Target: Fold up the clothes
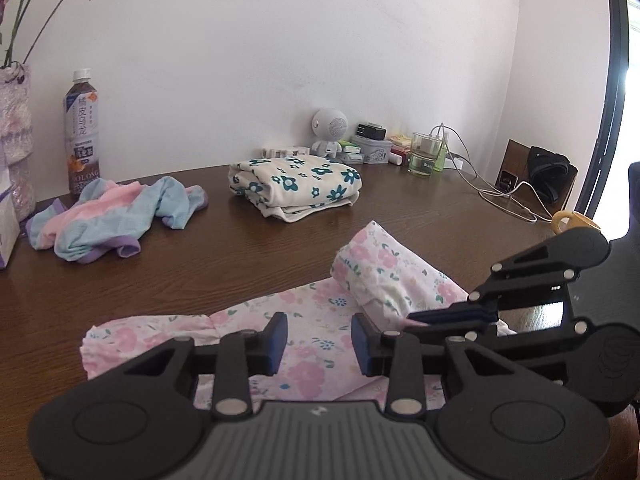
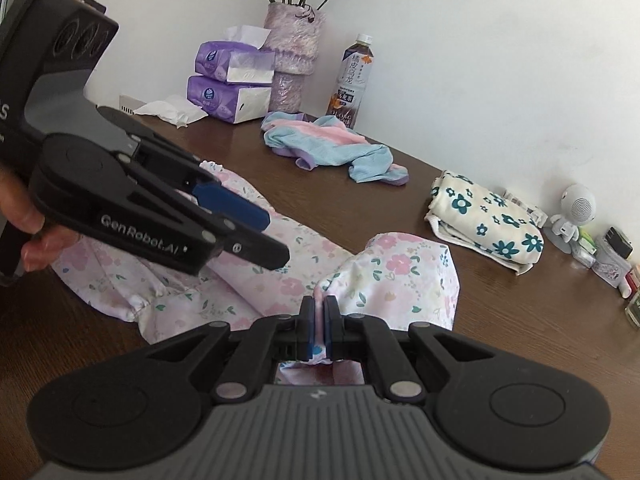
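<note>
A pink floral garment (image 1: 312,328) lies on the brown table, one end lifted into a bunched fold (image 1: 384,268). My right gripper (image 2: 319,320) is shut on an edge of this garment (image 2: 400,276) and holds it raised. It also shows in the left wrist view (image 1: 416,322) at the right. My left gripper (image 1: 319,340) is open and empty, just above the flat part of the garment. In the right wrist view the left gripper (image 2: 276,236) hovers over the cloth at the left. A folded cream garment with teal flowers (image 1: 296,188) and a crumpled pastel garment (image 1: 116,212) lie farther back.
A tea bottle (image 1: 82,132), a vase (image 1: 14,140) and tissue packs (image 2: 228,80) stand at the back left. A small white robot figure (image 1: 330,130), boxes, a glass (image 1: 424,154) and cables (image 1: 504,196) line the back right. The table edge is at the right.
</note>
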A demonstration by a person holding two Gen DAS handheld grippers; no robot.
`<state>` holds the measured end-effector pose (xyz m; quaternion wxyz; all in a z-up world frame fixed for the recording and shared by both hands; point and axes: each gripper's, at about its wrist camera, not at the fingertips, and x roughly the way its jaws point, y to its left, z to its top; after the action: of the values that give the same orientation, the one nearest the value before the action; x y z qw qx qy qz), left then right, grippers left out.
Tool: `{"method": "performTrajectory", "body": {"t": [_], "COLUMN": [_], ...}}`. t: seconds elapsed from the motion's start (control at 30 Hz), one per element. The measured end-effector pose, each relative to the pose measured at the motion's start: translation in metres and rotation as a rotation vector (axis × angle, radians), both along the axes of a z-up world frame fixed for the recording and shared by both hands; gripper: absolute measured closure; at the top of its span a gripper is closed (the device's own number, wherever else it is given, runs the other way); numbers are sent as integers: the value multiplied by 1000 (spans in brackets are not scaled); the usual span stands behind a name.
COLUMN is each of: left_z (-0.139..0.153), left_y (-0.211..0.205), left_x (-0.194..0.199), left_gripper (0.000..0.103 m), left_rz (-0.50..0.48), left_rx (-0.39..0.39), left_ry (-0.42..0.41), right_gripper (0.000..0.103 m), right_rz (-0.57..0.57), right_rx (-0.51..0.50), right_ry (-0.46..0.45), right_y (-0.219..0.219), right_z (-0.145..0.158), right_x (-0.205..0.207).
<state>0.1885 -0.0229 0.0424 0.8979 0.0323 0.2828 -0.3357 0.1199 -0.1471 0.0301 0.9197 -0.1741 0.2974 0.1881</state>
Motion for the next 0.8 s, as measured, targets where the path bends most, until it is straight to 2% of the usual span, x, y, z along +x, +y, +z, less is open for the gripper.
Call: {"method": "performTrajectory", "body": {"t": [0.2, 0.27, 0.33, 0.37, 0.43, 0.57, 0.63, 0.8], "left_z": [-1, -2, -2, -2, 0, 1, 2, 8], "left_y": [2, 0, -2, -3, -3, -9, -13, -23], "left_x": [2, 0, -2, -2, -4, -8, -9, -14], "left_gripper": [69, 68, 68, 68, 68, 68, 68, 68], "left_rz": [13, 6, 1, 0, 1, -2, -8, -11], "left_rx": [-1, 3, 5, 4, -3, -4, -6, -49], "left_ry": [8, 9, 4, -1, -13, -28, -28, -30], "right_gripper": [98, 95, 90, 80, 74, 73, 73, 74], "right_rz": [8, 7, 5, 3, -10, -80, -141, -193], "right_rx": [19, 43, 141, 190, 284, 439, 462, 506], "right_ry": [34, 45, 45, 45, 31, -7, -14, 71], "right_y": [4, 3, -10, -17, -35, -83, -105, -121], "right_z": [-11, -12, -3, 2, 13, 30, 28, 1], "right_x": [4, 4, 1, 0, -6, -16, -16, 0]}}
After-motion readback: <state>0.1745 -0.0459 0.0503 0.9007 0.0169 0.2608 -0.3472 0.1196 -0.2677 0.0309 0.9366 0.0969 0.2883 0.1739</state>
